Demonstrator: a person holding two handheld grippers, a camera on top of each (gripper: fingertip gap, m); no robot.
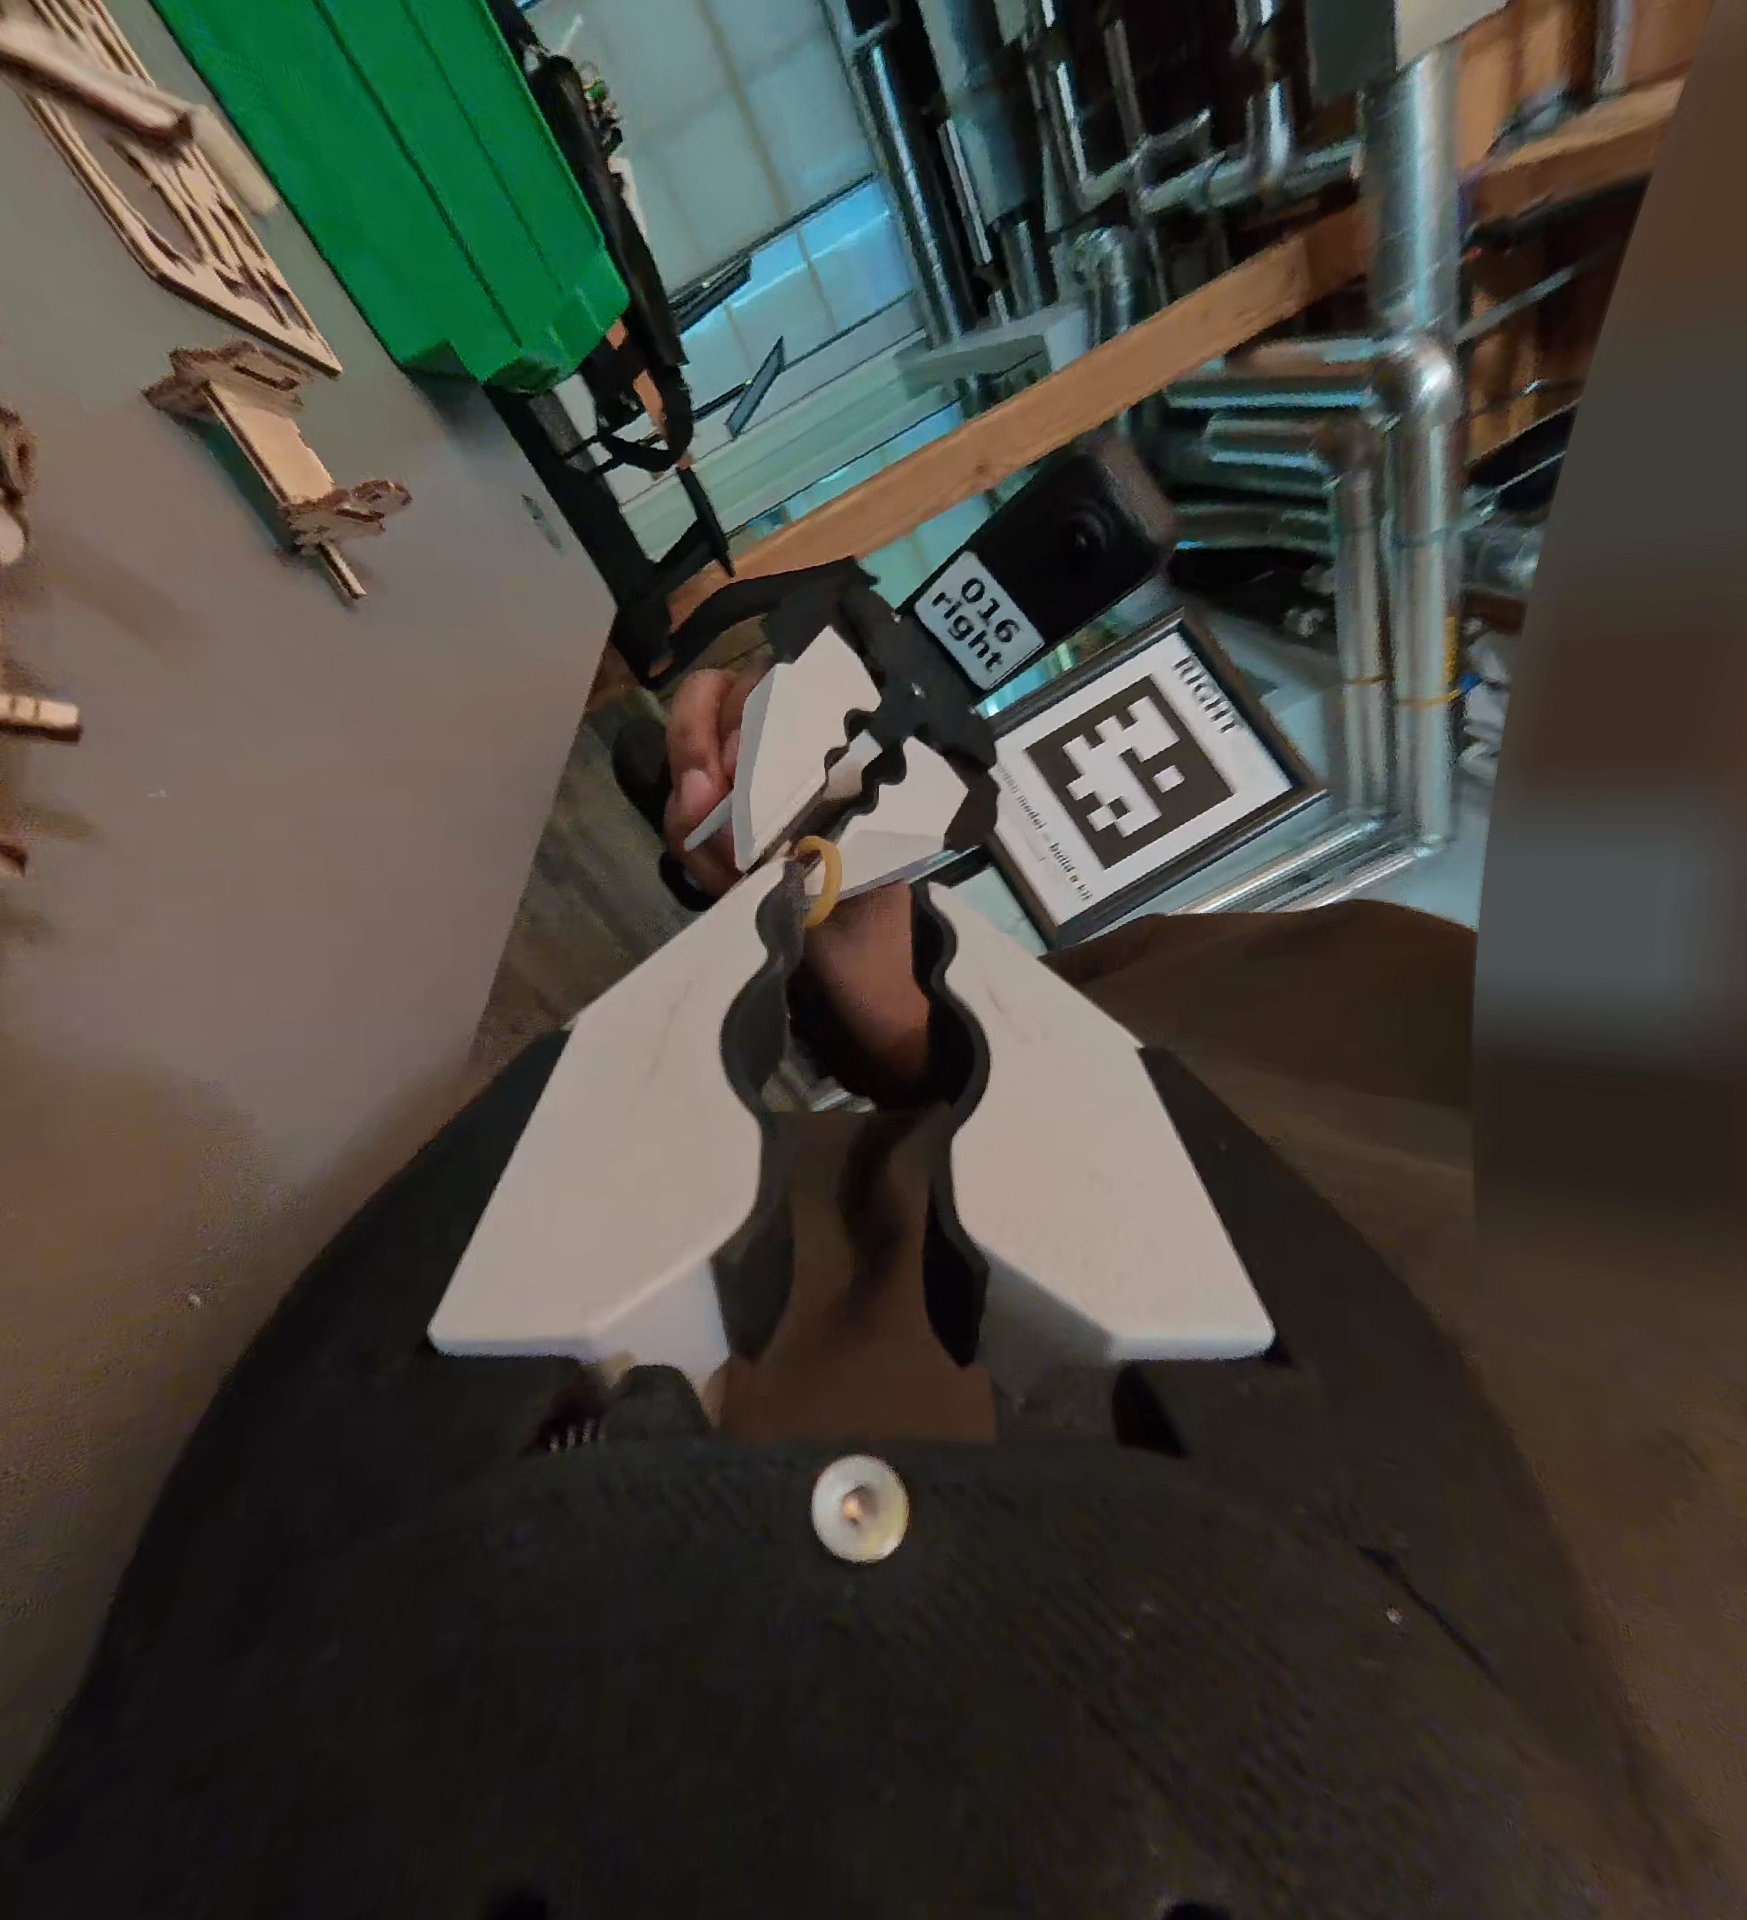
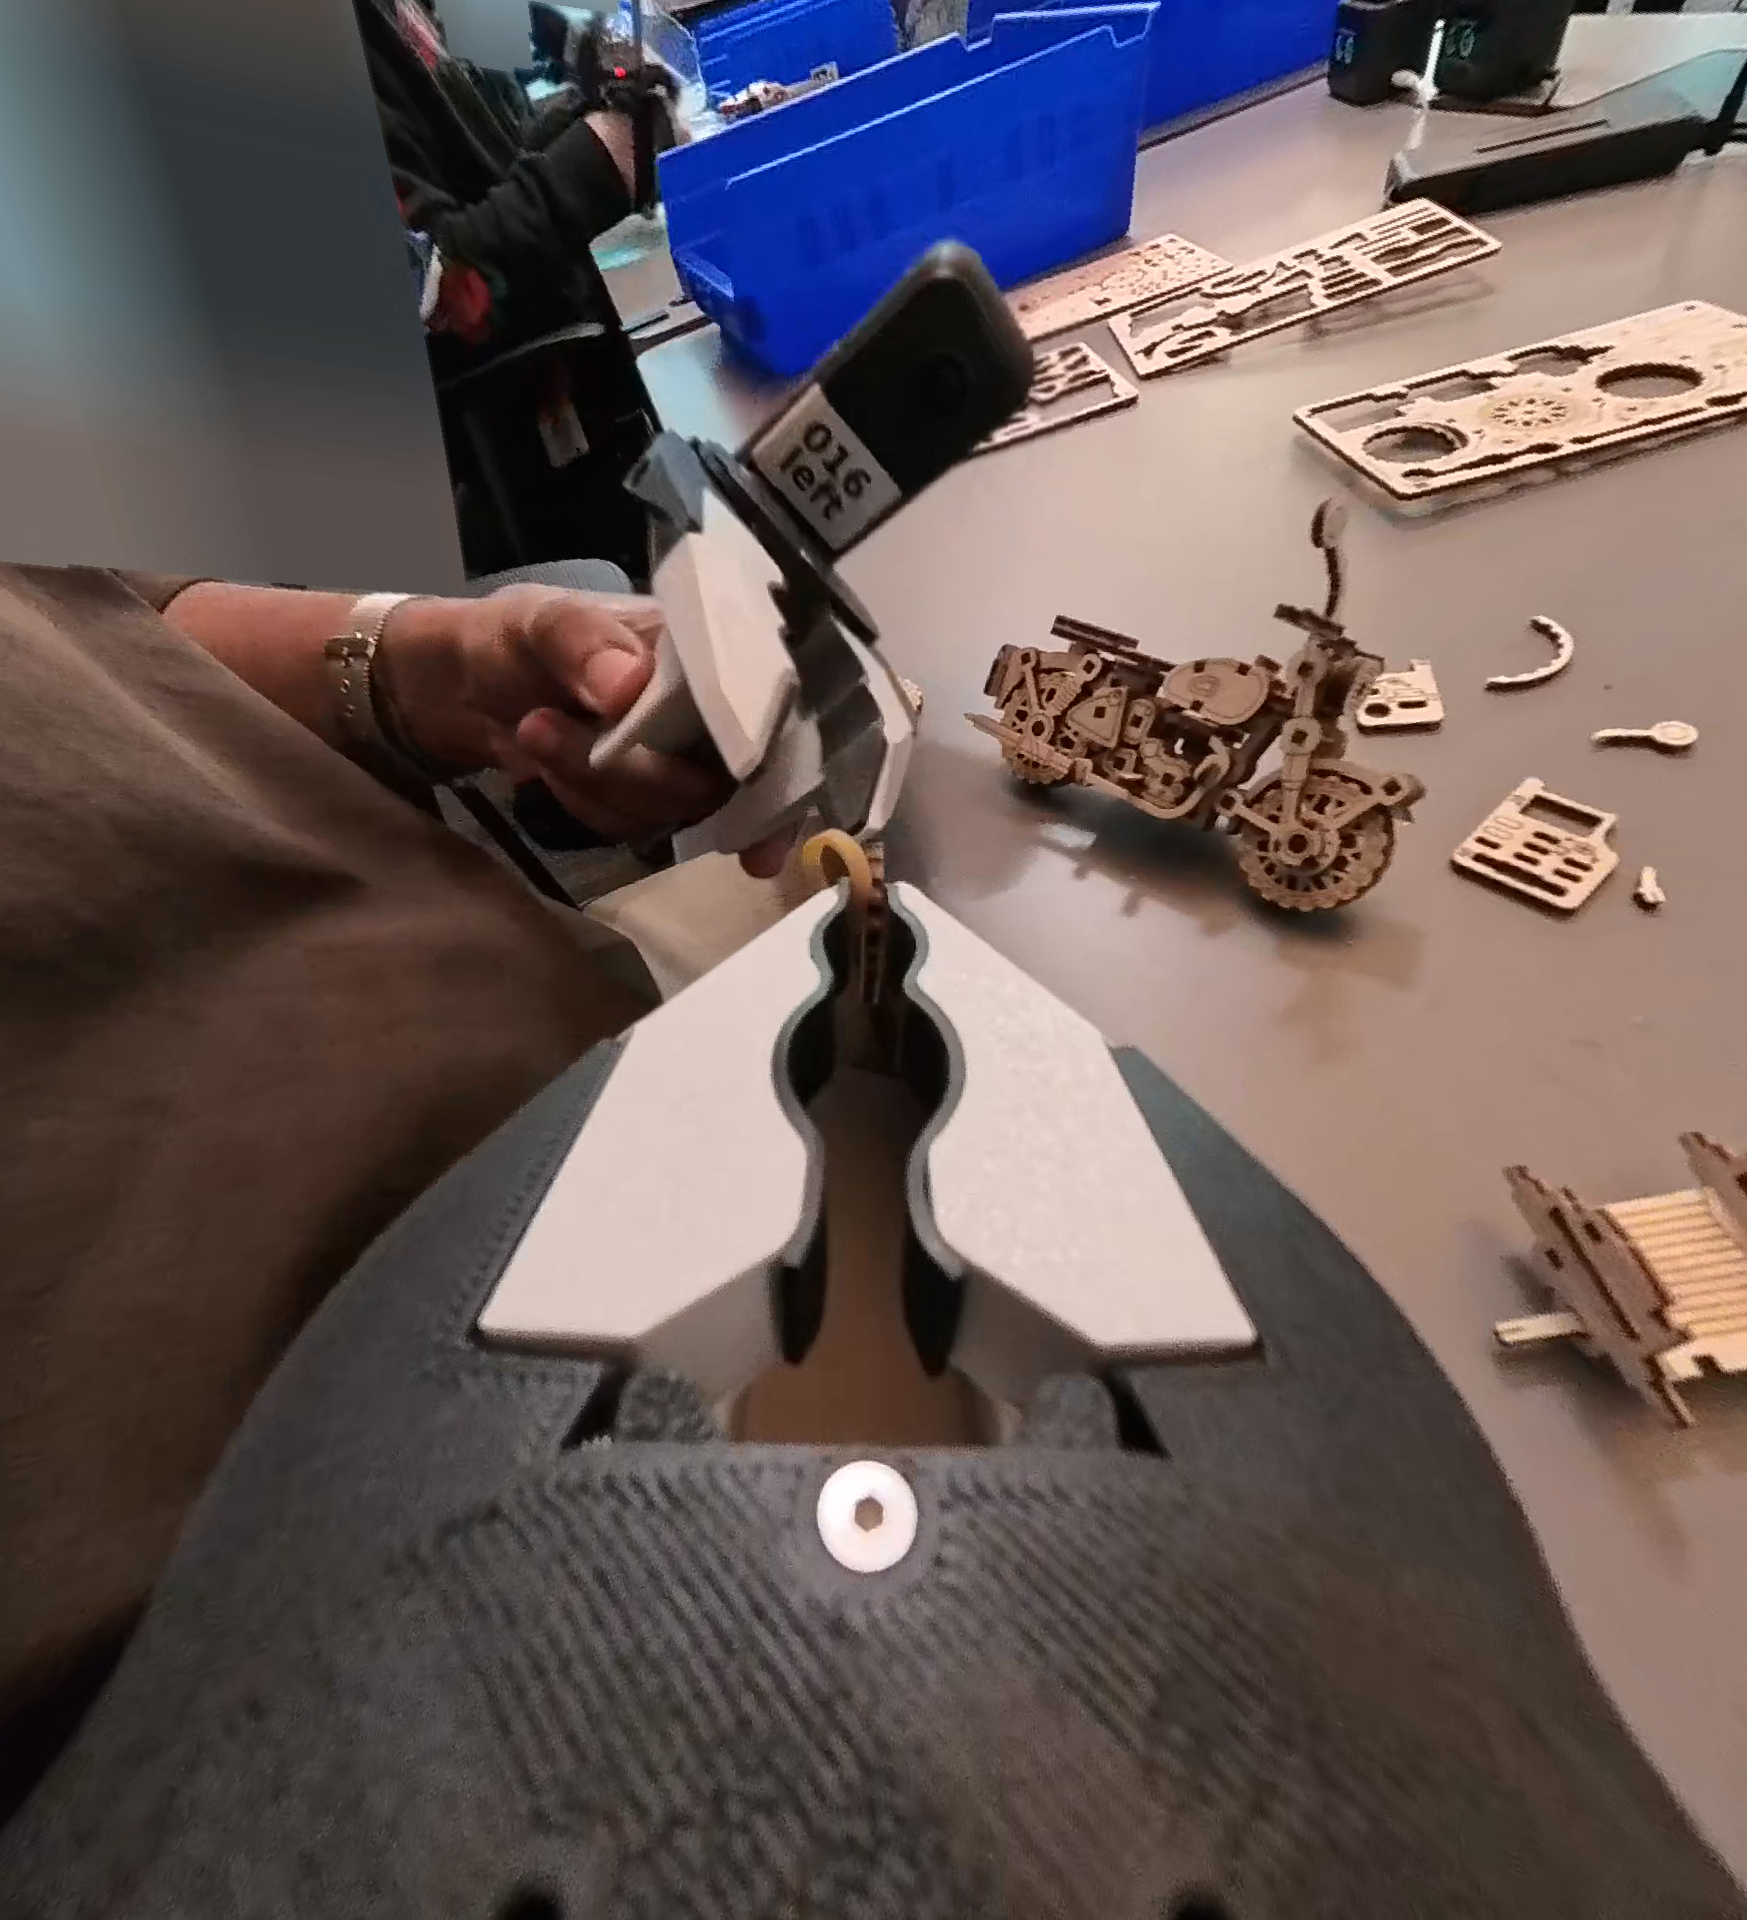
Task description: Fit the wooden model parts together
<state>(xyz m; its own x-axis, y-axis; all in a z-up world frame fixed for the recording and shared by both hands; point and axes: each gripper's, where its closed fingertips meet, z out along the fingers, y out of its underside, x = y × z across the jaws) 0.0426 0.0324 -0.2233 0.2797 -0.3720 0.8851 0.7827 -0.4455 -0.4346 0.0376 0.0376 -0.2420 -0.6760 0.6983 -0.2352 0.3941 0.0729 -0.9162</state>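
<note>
The right claw (image 2: 864, 914) is gripping a thin wooden piece (image 2: 874, 977) upright between its narrowed tips, a tan rubber band (image 2: 833, 857) looping off the piece's top. The left claw (image 2: 848, 821) is meeting it tip to tip from above; in the left wrist view its tips (image 1: 853, 909) are sitting close together at the band (image 1: 822, 868), though I cannot tell whether they are pinching it. Both are hanging off the near edge of the grey worktop (image 2: 1212, 1039), over the person's brown-clad lap.

On the worktop, a built wooden motorcycle (image 2: 1212, 748) is standing well apart, with open surface between it and the edge. Small loose parts (image 2: 1539, 842) are lying beside its front wheel, a ribbed wooden sub-assembly (image 2: 1679, 1268) nearer the right, and punched-out sheets (image 2: 1575, 405) farther back before a blue bin (image 2: 900, 197).
</note>
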